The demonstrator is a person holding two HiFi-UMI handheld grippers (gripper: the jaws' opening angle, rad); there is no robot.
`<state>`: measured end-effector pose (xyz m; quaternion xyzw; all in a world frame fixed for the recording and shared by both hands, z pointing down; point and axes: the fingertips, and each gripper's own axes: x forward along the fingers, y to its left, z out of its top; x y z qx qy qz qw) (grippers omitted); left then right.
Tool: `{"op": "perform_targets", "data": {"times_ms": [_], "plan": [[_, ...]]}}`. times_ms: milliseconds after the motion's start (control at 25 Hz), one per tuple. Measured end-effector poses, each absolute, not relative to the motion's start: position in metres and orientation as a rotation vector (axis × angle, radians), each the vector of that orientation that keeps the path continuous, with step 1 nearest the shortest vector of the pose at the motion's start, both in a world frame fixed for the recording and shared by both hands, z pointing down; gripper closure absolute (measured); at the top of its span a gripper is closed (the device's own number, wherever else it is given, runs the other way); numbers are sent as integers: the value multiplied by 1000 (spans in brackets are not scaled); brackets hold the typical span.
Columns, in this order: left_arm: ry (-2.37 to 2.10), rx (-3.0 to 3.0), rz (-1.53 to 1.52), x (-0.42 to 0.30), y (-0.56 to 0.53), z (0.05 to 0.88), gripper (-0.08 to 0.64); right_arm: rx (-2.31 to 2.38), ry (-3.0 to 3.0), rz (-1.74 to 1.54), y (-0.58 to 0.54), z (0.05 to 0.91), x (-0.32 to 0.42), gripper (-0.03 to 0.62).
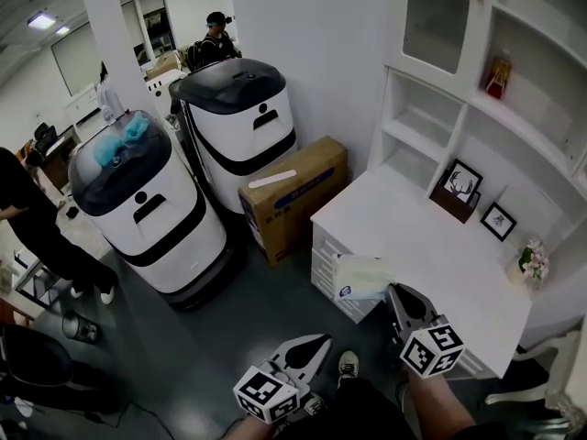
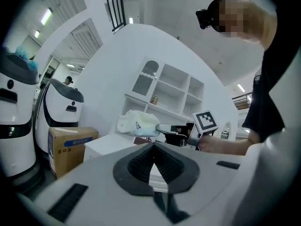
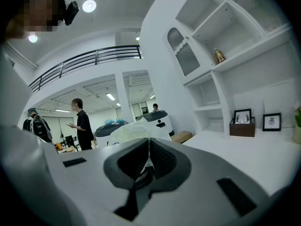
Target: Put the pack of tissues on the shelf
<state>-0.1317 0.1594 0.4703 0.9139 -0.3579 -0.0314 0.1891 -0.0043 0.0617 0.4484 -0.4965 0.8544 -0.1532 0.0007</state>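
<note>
Here the soft white plastic pack of tissues [image 1: 361, 277] is pinched by its near edge in the right gripper [image 1: 396, 297], whose jaws are clamped on it. The pack juts ahead of the fingertips, over the corner of the white desk [image 1: 431, 246]. Its small blue logo is too small to read. The left gripper [image 1: 315, 346] has its jaws pressed together on nothing.

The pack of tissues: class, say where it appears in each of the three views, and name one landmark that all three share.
Head view: the pack of tissues is lower centre, at the white desk's front edge, held by the right tool.
Left gripper view: centre, above the jaws.
Right gripper view: centre, clamped between that tool's jaws.
Shared landmark: the white shelf unit.
</note>
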Motion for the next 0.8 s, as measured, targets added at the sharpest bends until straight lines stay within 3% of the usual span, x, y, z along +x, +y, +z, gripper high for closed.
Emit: {"op": "perform_targets", "data": {"times_ms": [800], "plan": [[-1096, 2533, -60, -134, 85, 476, 557, -1487, 2712, -533, -22, 464, -7, 583]]}}
